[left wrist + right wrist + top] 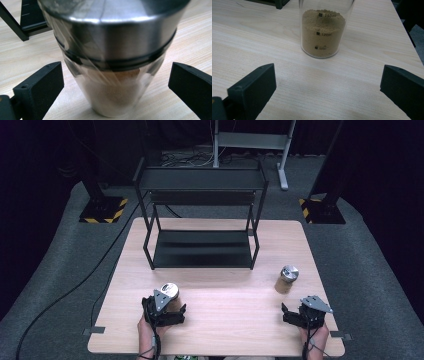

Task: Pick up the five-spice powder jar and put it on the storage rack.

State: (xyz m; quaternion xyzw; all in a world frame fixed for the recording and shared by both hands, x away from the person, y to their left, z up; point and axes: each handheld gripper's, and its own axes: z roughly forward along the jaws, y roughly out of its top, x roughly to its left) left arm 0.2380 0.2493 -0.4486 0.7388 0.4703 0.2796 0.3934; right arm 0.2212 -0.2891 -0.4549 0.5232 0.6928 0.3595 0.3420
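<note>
Two glass jars of brown powder with steel lids stand on the wooden table [225,315]. The left jar [170,295] [112,62] sits between the open jaws of my left gripper [167,312] [115,85], close to the camera, with neither jaw touching it. The right jar [287,279] [323,30], marked with volume lines, stands upright a short way ahead of my right gripper [299,314] [327,87], which is open with bare table between its jaws.
A black two-tier metal shelf rack [200,220] stands at the far middle of the table; its foot [15,25] shows in the left gripper view. Black cables trail over the grey floor at left. The table's right edge is near the right jar.
</note>
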